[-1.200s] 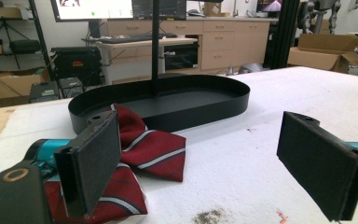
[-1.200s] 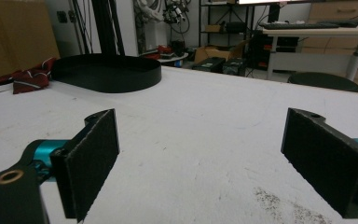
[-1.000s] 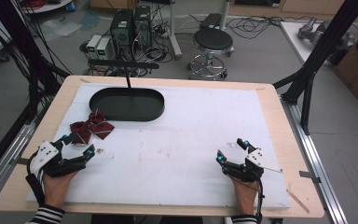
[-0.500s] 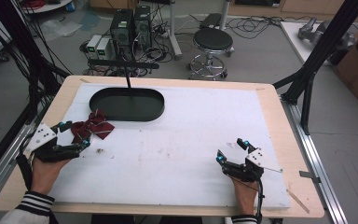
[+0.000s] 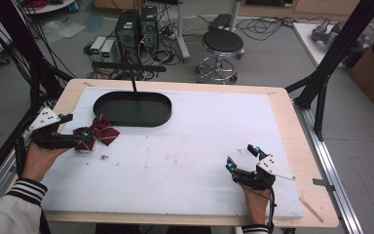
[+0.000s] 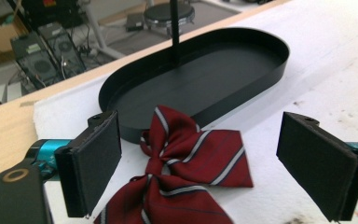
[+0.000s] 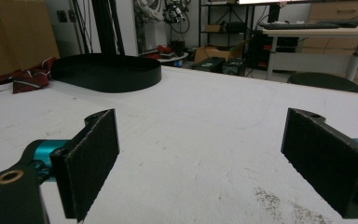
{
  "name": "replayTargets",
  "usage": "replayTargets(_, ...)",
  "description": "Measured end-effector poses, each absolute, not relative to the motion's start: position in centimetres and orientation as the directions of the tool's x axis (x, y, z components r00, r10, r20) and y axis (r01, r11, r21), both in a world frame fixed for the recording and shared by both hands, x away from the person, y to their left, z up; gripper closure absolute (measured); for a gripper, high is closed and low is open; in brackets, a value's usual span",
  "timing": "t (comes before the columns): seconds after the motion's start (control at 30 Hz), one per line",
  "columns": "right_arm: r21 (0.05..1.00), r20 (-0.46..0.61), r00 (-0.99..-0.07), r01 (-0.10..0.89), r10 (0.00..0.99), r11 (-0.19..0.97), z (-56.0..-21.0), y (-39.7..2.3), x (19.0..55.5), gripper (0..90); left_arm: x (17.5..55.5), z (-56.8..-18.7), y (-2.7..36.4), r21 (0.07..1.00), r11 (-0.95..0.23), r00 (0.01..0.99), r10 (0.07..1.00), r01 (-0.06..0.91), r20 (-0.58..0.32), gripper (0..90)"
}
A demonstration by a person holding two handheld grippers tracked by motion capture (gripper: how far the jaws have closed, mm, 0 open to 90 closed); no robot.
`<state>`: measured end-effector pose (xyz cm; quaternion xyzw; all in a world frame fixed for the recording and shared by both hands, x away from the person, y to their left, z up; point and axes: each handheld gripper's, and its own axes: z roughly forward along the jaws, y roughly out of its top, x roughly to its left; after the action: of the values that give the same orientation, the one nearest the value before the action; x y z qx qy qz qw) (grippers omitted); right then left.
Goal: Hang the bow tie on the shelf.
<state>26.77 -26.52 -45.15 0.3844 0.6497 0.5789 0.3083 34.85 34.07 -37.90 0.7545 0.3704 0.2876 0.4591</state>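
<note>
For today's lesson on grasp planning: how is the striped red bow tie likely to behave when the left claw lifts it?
The bow tie looks like soft fabric, so its wings would probably droop once off the white mat. It seems light for its size. Gripping the knot between the open left claw should hold best; the cloth is unlikely to slip or roll.

We hold our left gripper (image 5: 80, 142) near the table's left edge, jaws spread wide; our right gripper (image 5: 243, 158) rests low near the front edge toward the right, jaws likewise wide apart
</note>
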Motion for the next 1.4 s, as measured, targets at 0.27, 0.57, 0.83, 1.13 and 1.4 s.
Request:
replayTargets(0.27,0.989,0.045,-0.515,0.143,0.856,0.034,-45.1,-26.5,26.8,10.3,37.2,-38.0,34.6,0.861,-0.351,0.567,0.819,0.368,0.092,16.9)
replayTargets(0.57,0.989,0.045,-0.514,0.143,0.857,0.034,-45.1,-26.5,26.8,10.3,39.3,-38.9,34.8,0.807,-0.387,0.550,0.830,0.447,0.094,21.7)
replayTargets(0.83,0.989,0.050,-0.511,0.147,0.858,0.030,-45.2,-26.5,26.7,10.3,41.0,-39.5,34.7,0.729,-0.449,0.574,0.813,0.516,0.094,25.1)
replayTargets(1.13,0.989,0.049,-0.512,0.146,0.858,0.031,-45.2,-26.5,26.8,10.3,42.6,-40.4,34.3,0.659,-0.499,0.600,0.795,0.563,0.090,29.1)
replayTargets(1.4,0.989,0.050,-0.512,0.145,0.858,0.030,-45.2,-26.5,26.8,10.2,43.5,-40.8,33.7,0.606,-0.529,0.618,0.782,0.594,0.076,34.4)
